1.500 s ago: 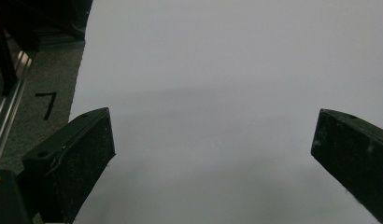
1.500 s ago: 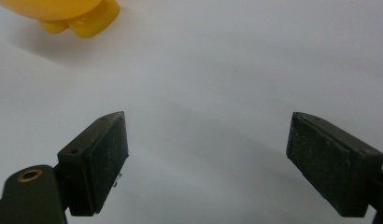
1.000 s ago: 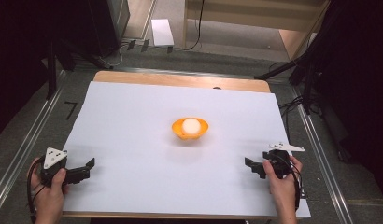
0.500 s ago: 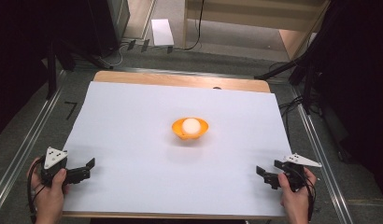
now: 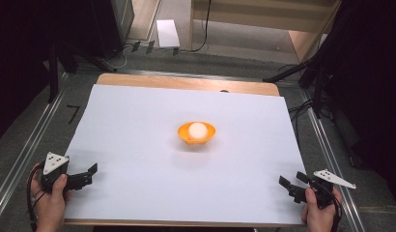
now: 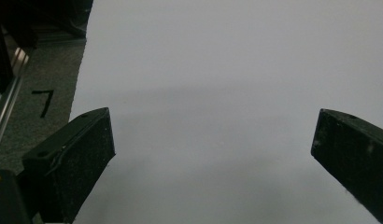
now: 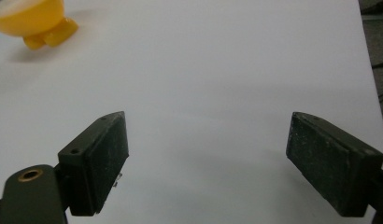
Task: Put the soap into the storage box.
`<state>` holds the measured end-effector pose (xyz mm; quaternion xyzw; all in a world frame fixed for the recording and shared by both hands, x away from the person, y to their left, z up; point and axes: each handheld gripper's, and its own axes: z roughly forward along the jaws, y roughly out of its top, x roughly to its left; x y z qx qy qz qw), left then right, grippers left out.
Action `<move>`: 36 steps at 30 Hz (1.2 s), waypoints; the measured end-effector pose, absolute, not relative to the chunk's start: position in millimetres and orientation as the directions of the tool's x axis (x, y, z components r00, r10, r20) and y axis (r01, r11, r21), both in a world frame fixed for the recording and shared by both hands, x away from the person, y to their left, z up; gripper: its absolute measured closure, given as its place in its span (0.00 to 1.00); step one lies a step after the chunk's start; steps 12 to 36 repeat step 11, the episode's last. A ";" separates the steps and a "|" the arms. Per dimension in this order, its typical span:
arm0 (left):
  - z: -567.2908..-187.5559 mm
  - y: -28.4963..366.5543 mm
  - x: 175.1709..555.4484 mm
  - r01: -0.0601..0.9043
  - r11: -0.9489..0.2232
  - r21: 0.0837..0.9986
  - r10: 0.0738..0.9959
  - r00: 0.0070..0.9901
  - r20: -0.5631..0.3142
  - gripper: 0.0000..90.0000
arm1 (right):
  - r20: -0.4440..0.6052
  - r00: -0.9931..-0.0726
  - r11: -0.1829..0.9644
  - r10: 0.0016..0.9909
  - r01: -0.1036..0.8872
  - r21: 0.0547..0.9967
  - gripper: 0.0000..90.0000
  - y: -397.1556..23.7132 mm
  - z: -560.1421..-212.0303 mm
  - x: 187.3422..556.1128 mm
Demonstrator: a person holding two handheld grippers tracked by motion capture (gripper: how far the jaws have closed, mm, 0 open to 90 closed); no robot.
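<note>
An orange bowl [image 5: 196, 134] with a white ball [image 5: 198, 129] in it sits at the middle of the white table [image 5: 148, 111]. In the right gripper view the bowl [image 7: 33, 23] appears at the top left, far from the jaws. My left gripper [image 5: 91, 172] rests open at the near left corner, held by a hand. My right gripper [image 5: 292, 183] is open at the near right corner. Both gripper views show wide-apart jaws with nothing between them, the left gripper [image 6: 213, 140] and the right gripper [image 7: 206, 149] over bare white surface.
A wooden strip [image 5: 186, 82] borders the table's far edge. Metal rails [image 5: 27, 150] run along both sides on a grey floor. Cables [image 5: 300, 108] lie off the right side, and a black "7" mark [image 6: 44, 100] is on the floor at left.
My right gripper has drawn back toward the near right corner and slightly rightward. The left gripper, the bowl and the ball have stayed where they were.
</note>
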<state>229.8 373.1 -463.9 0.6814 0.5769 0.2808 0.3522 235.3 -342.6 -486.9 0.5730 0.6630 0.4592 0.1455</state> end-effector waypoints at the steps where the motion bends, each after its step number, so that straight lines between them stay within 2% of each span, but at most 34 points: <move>1: -464.1 372.5 229.8 0.587 -0.087 0.805 0.985 0.173 -0.019 0.00 | 0.350 -0.303 -0.092 0.886 0.625 0.775 0.15 -343.1 -487.8 235.5; 6: -464.5 369.3 230.3 0.590 -0.113 0.799 0.985 0.175 0.010 0.00 | 0.377 -0.313 -0.121 0.872 0.608 0.785 0.16 -342.2 -490.9 234.1; 11: -464.6 368.0 230.1 0.590 -0.122 0.798 0.985 0.171 0.024 0.00 | 0.410 -0.287 -0.176 0.866 0.592 0.787 0.16 -347.0 -491.6 232.6; 36: -464.6 368.0 230.1 0.590 -0.122 0.798 0.985 0.171 0.024 0.00 | 0.410 -0.287 -0.176 0.866 0.592 0.787 0.16 -347.0 -491.6 232.6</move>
